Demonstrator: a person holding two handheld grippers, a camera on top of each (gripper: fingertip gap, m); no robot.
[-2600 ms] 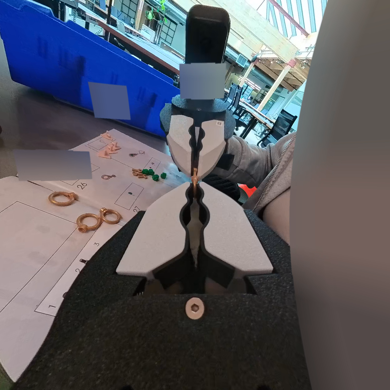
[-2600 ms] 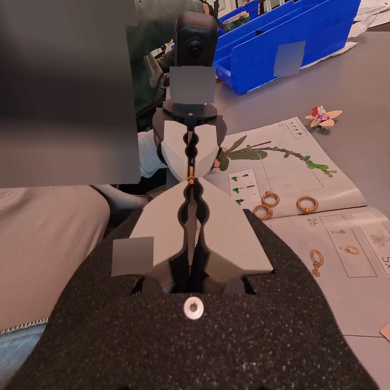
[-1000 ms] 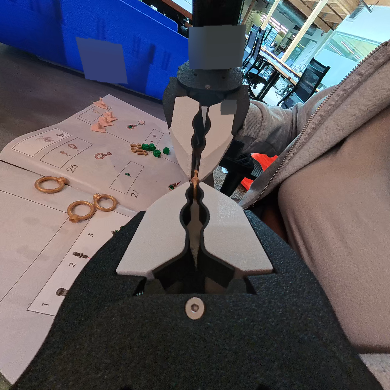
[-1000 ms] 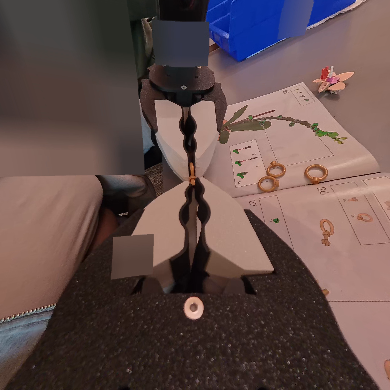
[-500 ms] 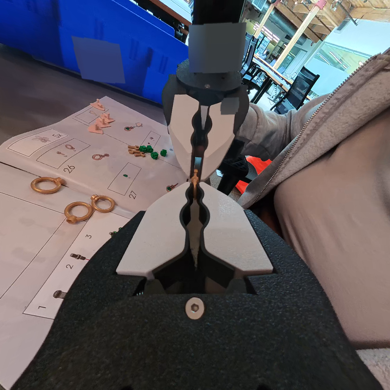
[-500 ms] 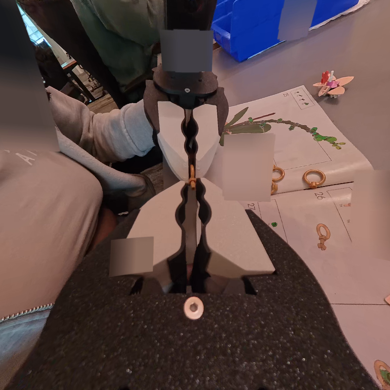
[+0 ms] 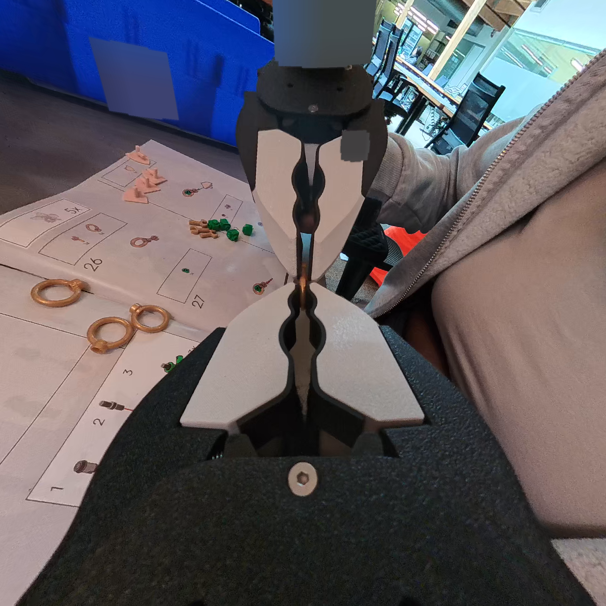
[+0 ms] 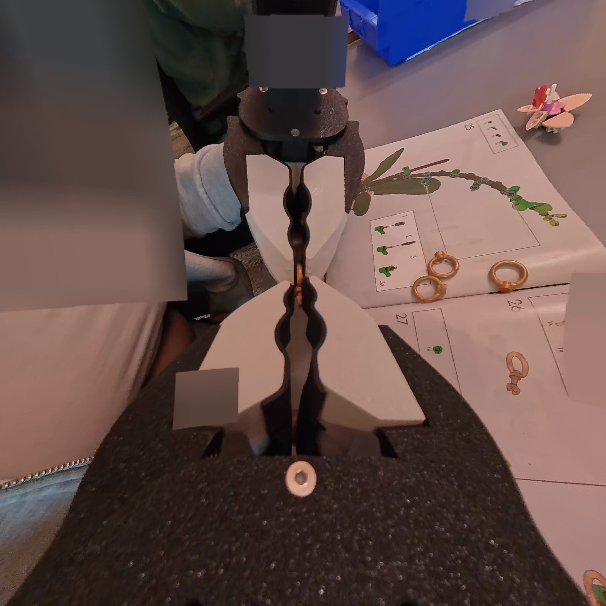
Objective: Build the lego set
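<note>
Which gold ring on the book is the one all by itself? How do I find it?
Look at the open instruction booklet on the table. Three gold rings lie along its middle fold; two touch each other. The lone ring lies apart, farthest from the claws, right on the fold.

Both tongs are speckled black with pale grey fingers point(image 7: 249, 357); the left tongs point(image 7: 302, 292) and right tongs point(image 8: 298, 288) pinch a gold ring piece point(image 7: 303, 285). Three more gold rings point(image 7: 111, 334) lie on the white instruction booklet point(image 7: 137, 262), printed with black outlines and green-and-brown drawings, alongside green studs point(image 7: 229, 229), tan pins point(image 7: 201, 229) and peach petals point(image 7: 142, 188). The bin point(image 7: 196, 49) is bright blue, the worktop point(image 8: 426, 82) grey, the sleeve point(image 7: 426, 183) grey fleece, and the small flower point(image 8: 551, 111) peach with red and pink.
</note>
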